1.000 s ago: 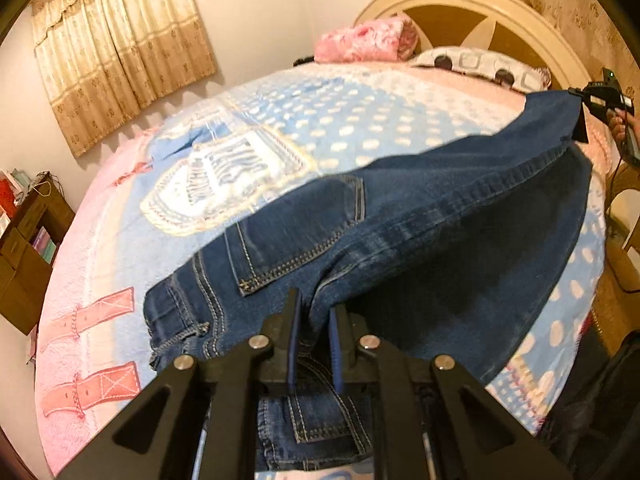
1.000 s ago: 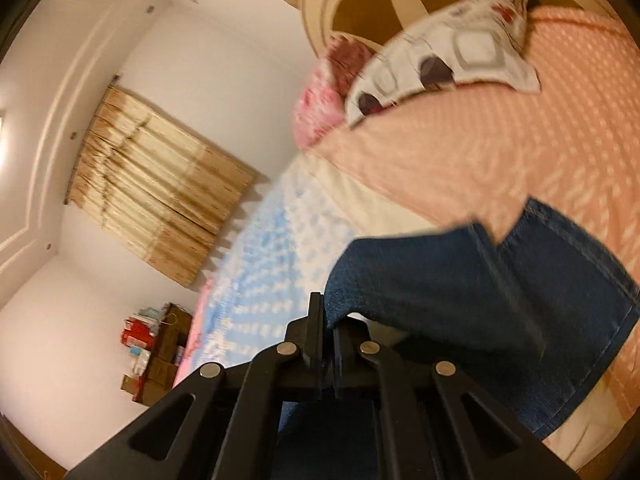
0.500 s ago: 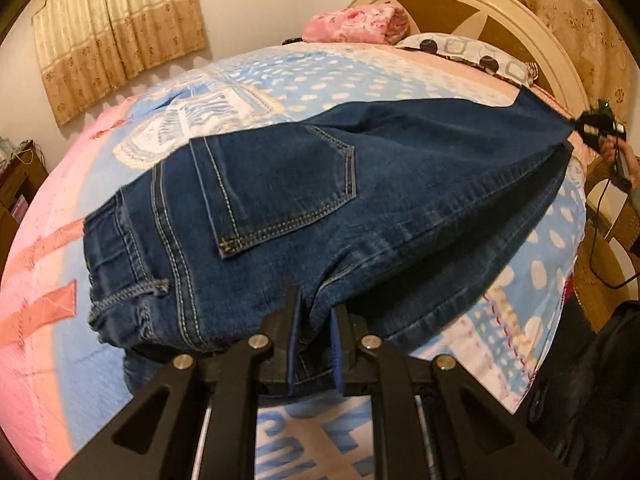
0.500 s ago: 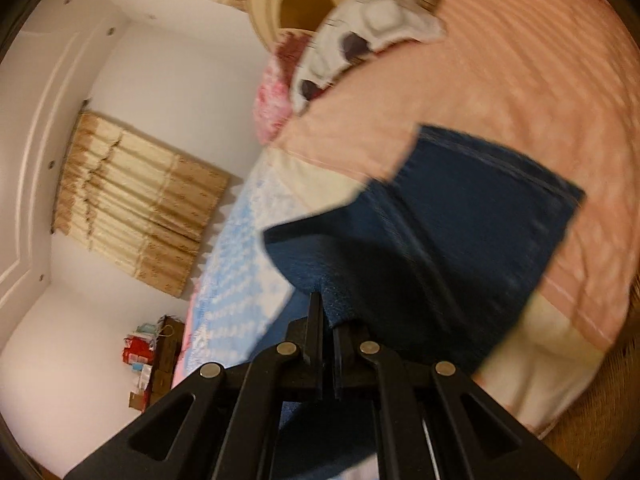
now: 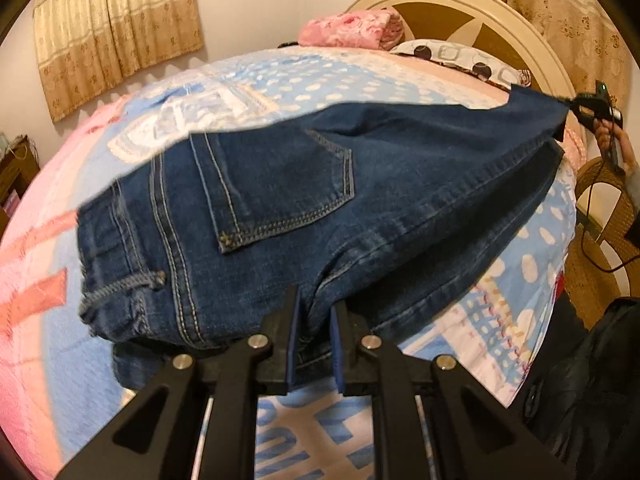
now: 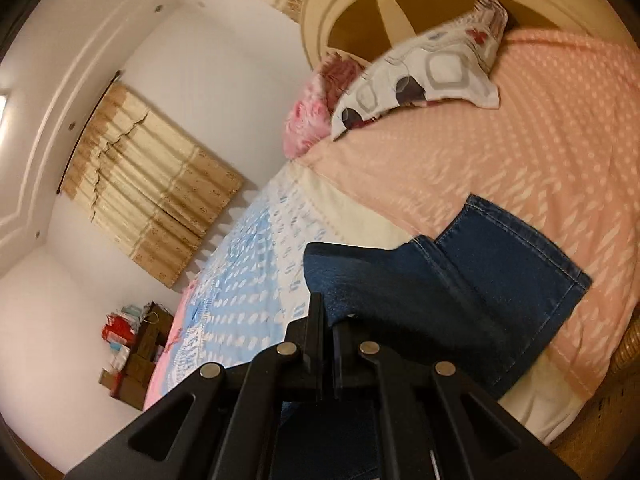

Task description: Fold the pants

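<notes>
Dark blue jeans (image 5: pixel 304 196) stretch across the bed, back pocket up, one leg laid over the other. My left gripper (image 5: pixel 314 312) is shut on the denim at the seat and crotch seam, near the bed's front edge. At the far right the other gripper (image 5: pixel 592 106), held in a person's hand, grips the leg ends. In the right wrist view my right gripper (image 6: pixel 327 320) is shut on the jeans' hem (image 6: pixel 460 292), which drapes to the right over the peach part of the bedspread.
The bedspread (image 5: pixel 280 80) is blue with white dots, pink at the left. A patterned pillow (image 5: pixel 460 58) and a pink blanket (image 5: pixel 352 32) lie by the round headboard (image 5: pixel 480 12). A wicker chair (image 5: pixel 600 216) and cable stand at the right. Curtains (image 5: pixel 116 32) hang behind.
The jeans' top leg has come down and spread flat over the lower one. My left gripper has sunk toward the bed. My right gripper has shifted sideways with the hem, laying it on the peach cover.
</notes>
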Tool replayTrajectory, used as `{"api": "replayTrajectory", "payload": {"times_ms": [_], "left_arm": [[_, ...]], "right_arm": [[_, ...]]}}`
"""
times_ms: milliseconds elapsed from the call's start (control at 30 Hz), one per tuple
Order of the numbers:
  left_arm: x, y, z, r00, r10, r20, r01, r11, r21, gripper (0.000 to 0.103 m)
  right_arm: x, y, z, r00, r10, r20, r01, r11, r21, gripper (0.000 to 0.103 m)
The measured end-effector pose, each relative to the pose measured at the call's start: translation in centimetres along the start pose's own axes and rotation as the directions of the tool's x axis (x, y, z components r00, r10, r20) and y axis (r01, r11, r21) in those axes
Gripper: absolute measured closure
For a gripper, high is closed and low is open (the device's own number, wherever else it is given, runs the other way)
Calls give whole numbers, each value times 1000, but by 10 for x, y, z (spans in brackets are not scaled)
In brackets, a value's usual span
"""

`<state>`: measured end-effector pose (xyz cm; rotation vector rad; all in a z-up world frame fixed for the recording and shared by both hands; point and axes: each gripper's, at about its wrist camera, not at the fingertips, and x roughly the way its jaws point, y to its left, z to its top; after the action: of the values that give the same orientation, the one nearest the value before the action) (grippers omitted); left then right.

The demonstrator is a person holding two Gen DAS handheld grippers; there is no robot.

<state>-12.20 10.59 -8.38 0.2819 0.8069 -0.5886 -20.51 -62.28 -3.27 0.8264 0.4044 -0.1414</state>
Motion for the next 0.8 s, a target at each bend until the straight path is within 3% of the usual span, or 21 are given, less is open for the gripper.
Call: {"api": "replayTrajectory", "payload": {"times_ms": [233,267,300,367,400,467,600,800], "left_arm": [[8,0,0,1000,-18,-18,18,999,28,84],[8,-1,1,1000,-11,-19,11,999,35,84],[8,-2,1,1000,-4,-19,5,999,39,84],[8,-2,0,1000,-2,-12,2,999,33,84],[9,-2,0,1000,-4,-9,4,1000,26,84],[9,-2,-2,1000,-7,-1,7,1000,8,84],[9,-1,-4,1000,-5,4,5,1000,-6,84],[8,-1,-4,1000,3,-2,-3,1000,-13,84]], "right_arm": [[35,-85,-52,980,-101,-171,129,979,159,94],[34,-92,-54,980,-97,-176,127,978,168,81],[32,-95,-55,980,-95,-174,125,978,170,76],[27,-95,-53,979,-108,-173,133,981,139,42],[22,-94,-53,976,-138,-167,159,980,117,39],[14,-95,-45,972,-187,-140,200,976,83,39],[-2,-112,-24,967,-242,-80,251,960,122,39],[21,-120,10,978,-182,-98,193,975,113,39]]}}
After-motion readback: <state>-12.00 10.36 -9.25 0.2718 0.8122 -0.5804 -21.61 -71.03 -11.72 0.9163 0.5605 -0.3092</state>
